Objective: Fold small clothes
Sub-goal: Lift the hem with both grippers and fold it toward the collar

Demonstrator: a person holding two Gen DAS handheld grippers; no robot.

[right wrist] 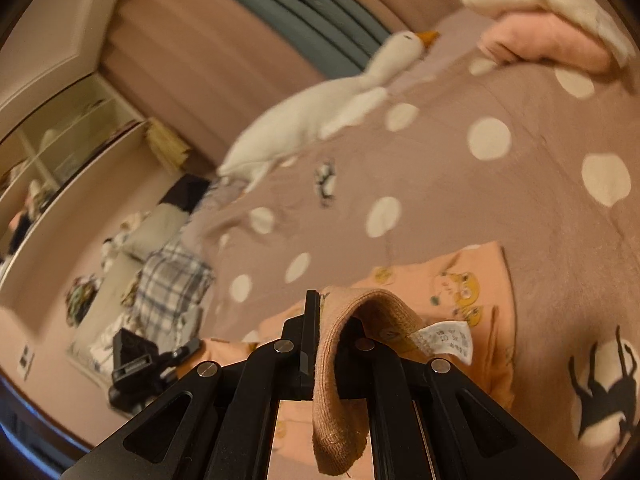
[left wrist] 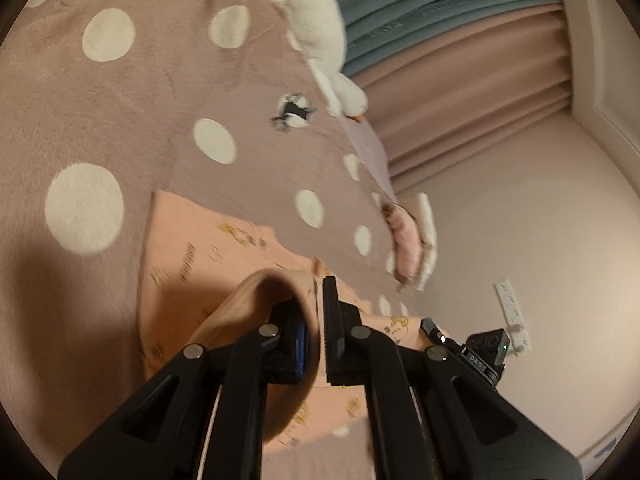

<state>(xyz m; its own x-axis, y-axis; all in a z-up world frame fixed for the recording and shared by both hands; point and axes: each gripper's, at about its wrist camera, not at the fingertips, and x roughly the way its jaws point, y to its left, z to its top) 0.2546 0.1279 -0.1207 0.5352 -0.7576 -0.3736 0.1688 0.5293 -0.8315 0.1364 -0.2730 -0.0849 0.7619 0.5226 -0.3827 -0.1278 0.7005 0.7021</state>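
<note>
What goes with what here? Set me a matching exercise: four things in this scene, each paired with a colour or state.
Things:
1. goose plush toy
2. bed blanket
3. small garment
4. left claw

Descriptions:
A. peach with yellow cartoon prints
B. white with an orange beak
C. shut on a hem of fabric
D. dusty pink with cream dots

Pairs: 1-B, 2-D, 3-A, 4-C

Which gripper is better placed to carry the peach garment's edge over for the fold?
Neither clearly: the left gripper and right gripper are both shut on the peach garment's ribbed edge above the polka-dot blanket, so both should probably move together.
</note>
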